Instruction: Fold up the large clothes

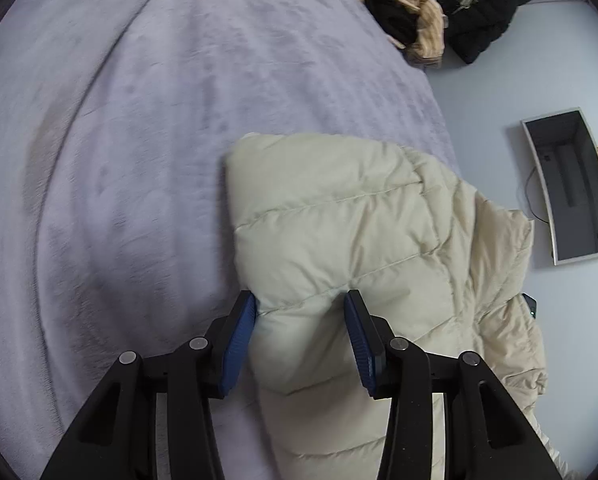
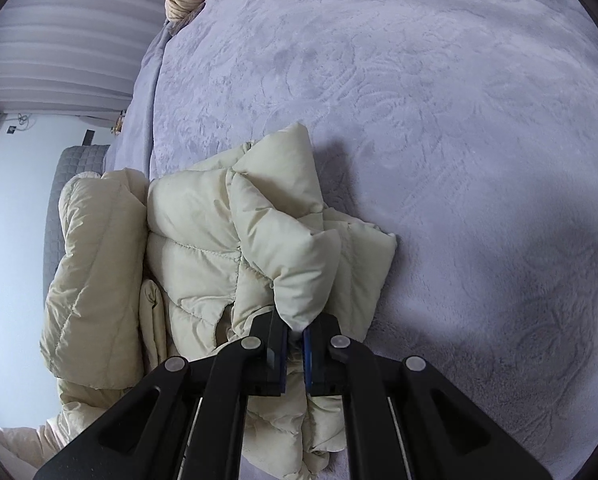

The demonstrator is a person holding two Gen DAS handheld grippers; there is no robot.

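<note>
A cream quilted puffer jacket (image 1: pixel 347 224) lies at the edge of a lavender bedspread (image 1: pixel 147 128), partly hanging off the side. My left gripper (image 1: pixel 299 312) has its blue pads wide apart with a thick fold of the jacket between them; whether they press it is unclear. In the right wrist view the jacket (image 2: pixel 203 248) is bunched, and my right gripper (image 2: pixel 295 326) is shut on a puffy fold of it, holding that fold raised above the bedspread (image 2: pixel 439 120).
A tan knit garment (image 1: pixel 403 4) and a black garment (image 1: pixel 479 12) lie at the far bed corner. A grey open box (image 1: pixel 571 184) stands on the floor beside the bed. Striped curtains (image 2: pixel 67 40) and a grey quilted seat (image 2: pixel 67 184) are past the bed edge.
</note>
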